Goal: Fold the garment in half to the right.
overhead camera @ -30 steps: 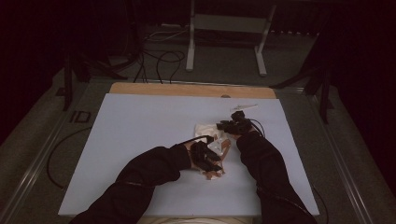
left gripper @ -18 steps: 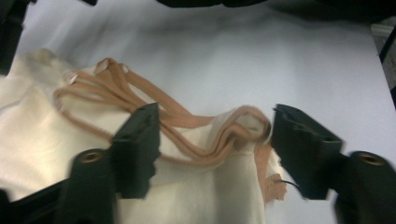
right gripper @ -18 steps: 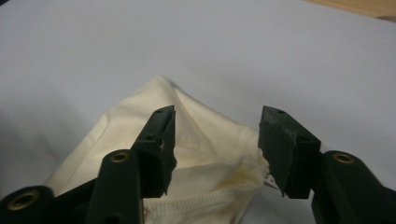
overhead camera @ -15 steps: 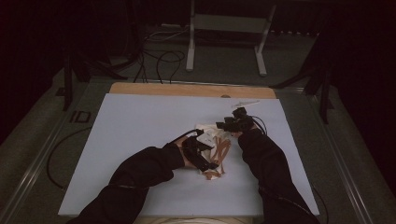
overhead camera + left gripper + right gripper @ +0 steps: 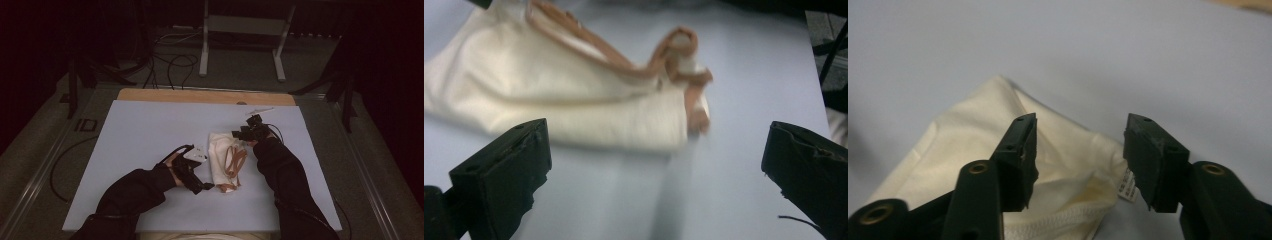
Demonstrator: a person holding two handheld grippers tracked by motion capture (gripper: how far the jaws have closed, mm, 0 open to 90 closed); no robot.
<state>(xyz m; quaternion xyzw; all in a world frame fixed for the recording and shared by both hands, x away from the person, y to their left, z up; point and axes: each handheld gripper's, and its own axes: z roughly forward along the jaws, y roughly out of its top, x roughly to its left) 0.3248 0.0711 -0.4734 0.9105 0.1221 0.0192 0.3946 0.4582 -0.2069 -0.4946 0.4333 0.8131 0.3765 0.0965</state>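
A cream cloth bag (image 5: 219, 155) with tan straps (image 5: 234, 161) lies folded in the middle of the white table cover (image 5: 145, 130). My left gripper (image 5: 206, 187) is just left of the bag's near end; its jaws have just been opening. In the left gripper view they stand wide apart (image 5: 656, 132) with the bag (image 5: 549, 95) ahead and nothing between them. My right gripper (image 5: 241, 134) hovers at the bag's far right corner. Its jaws (image 5: 1080, 125) have opened within the last second, and the cloth (image 5: 1058, 165) and a small sewn label (image 5: 1128, 187) lie below the gap, untouched by the pads.
A wooden strip (image 5: 200, 96) borders the cover's far edge, and a thin pale item (image 5: 260, 109) lies near it. Behind the table stand metal frame legs (image 5: 240, 45) and floor cables (image 5: 170, 65). The person's dark sleeves (image 5: 285, 185) come in from the near edge.
The left gripper has drawn back leftward off the bag and opened wide. The straps now lie loose on the bag. The right gripper stays at the far corner.
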